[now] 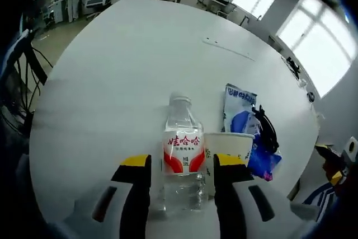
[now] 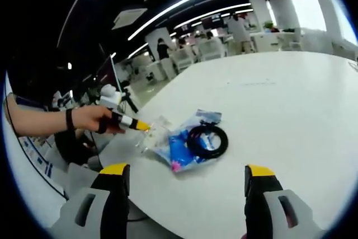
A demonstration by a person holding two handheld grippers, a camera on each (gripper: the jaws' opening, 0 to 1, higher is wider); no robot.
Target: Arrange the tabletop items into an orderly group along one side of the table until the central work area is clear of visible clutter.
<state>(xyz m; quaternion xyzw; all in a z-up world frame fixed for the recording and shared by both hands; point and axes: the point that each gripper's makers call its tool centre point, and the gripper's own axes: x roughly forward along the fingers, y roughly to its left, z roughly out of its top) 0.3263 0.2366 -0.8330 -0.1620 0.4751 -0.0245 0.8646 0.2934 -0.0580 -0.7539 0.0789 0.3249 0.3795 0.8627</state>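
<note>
- In the left gripper view, a clear water bottle (image 1: 183,158) is seen standing upright on the white table (image 1: 128,71), between the yellow-tipped jaws of the left tool (image 1: 182,163); the jaws are set narrowly about the bottle, but whether they press on it cannot be told.
- A red and white label with red Chinese characters is carried by the bottle; the smaller print below cannot be read.
- Just beside the bottle, a white paper cup (image 1: 228,149) is seen, with small unreadable print on its wall.
- Behind the cup a blue and white packet (image 1: 246,130) lies flat, with a black coiled cable (image 1: 267,130) resting on it; white characters are printed on the packet, too small to read.
- In the right gripper view, the right tool (image 2: 187,174) is held wide open above the table edge, with nothing between its jaws.
- From this view the cable (image 2: 207,140) is shown as a closed ring on the packet (image 2: 182,146), and a person's hand (image 2: 92,118) is seen holding the left tool (image 2: 146,127) by the bottle.
</note>
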